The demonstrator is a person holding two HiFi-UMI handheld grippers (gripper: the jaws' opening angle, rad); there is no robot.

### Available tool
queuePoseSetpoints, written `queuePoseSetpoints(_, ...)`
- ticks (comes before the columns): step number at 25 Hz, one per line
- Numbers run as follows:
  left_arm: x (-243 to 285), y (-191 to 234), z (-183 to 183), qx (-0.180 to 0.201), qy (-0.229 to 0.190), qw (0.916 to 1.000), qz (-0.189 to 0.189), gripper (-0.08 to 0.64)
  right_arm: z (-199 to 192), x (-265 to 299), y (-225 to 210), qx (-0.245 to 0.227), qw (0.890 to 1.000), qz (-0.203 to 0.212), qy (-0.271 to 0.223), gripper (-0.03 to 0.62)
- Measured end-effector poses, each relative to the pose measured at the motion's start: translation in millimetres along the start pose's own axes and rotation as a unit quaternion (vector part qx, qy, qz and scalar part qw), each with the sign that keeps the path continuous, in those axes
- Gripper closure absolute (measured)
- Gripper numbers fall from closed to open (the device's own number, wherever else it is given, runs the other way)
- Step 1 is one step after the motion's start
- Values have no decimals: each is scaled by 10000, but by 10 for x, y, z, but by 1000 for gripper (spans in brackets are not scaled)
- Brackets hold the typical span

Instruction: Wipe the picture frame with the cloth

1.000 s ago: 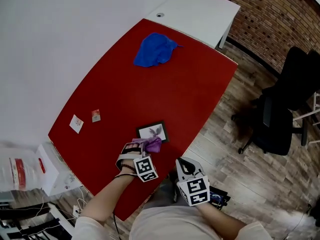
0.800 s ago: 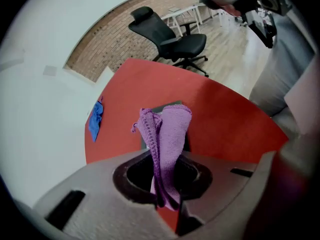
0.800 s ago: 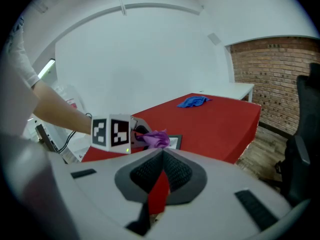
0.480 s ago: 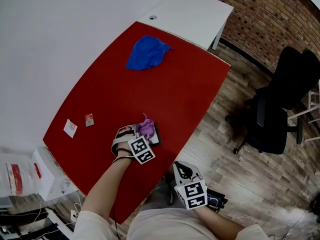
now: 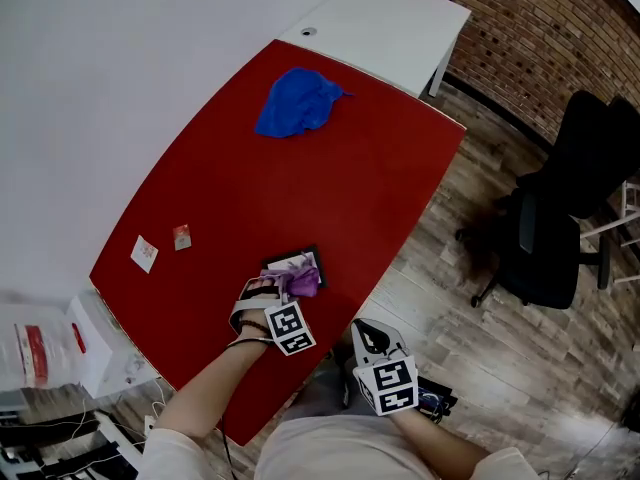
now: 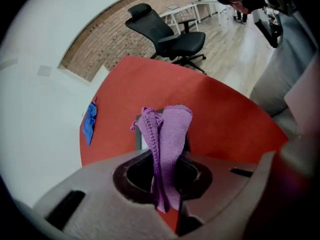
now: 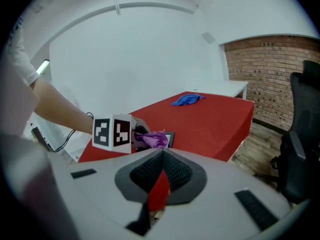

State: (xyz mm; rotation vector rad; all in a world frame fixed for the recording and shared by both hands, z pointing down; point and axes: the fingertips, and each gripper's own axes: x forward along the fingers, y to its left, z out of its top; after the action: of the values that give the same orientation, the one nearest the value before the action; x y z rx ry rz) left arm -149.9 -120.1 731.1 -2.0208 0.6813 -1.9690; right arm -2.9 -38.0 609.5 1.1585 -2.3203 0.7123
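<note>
A small black picture frame [image 5: 298, 265] lies flat near the front edge of the red table [image 5: 300, 178]. My left gripper [image 5: 290, 286] is shut on a folded purple cloth [image 5: 303, 283], and the cloth rests on the frame's near side. In the left gripper view the purple cloth [image 6: 167, 139] stands between the jaws and hides most of the frame [image 6: 139, 141]. My right gripper [image 5: 372, 340] hangs off the table's front edge, shut with nothing in it. In the right gripper view the cloth [image 7: 154, 139] and frame [image 7: 169, 138] lie ahead.
A blue cloth [image 5: 297, 103] lies crumpled at the table's far end. Two small cards [image 5: 146, 253] [image 5: 182, 236] sit near the left edge. A white desk [image 5: 385, 23] adjoins the far end. A black office chair [image 5: 560, 218] stands on the wooden floor at right.
My left gripper pushed the purple cloth forward over the frame, then drew it back toward the near edge. The right gripper has stayed off the table.
</note>
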Motion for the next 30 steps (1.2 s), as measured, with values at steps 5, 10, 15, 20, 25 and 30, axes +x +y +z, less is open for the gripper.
queuePoseSetpoints(5,-106,-279,-3,139,-5,9997,-188,500,-1,49,119,-68,9998,161,11,588)
queuePoseSetpoints(10,-109,-30,-27,-167,-32,9998,-61,499,-12,53,133,-47,9999,152,29,588)
queuePoseSetpoints(15,104,470,-2,-455,186,9986,173,500,-35,-2,18,56,10000,17,25,588)
queuePoseSetpoints(20,304,550,46,-238,451,9985,215,500,-58,-60,-114,127,9998,-115,23,588)
queuePoseSetpoints(25,238,328,82,-118,432,9990,78,500,-85,-74,-179,188,9997,-131,22,588)
queuePoseSetpoints(30,53,-68,126,2,353,9990,-271,500,-54,13,-59,146,9999,61,-4,589)
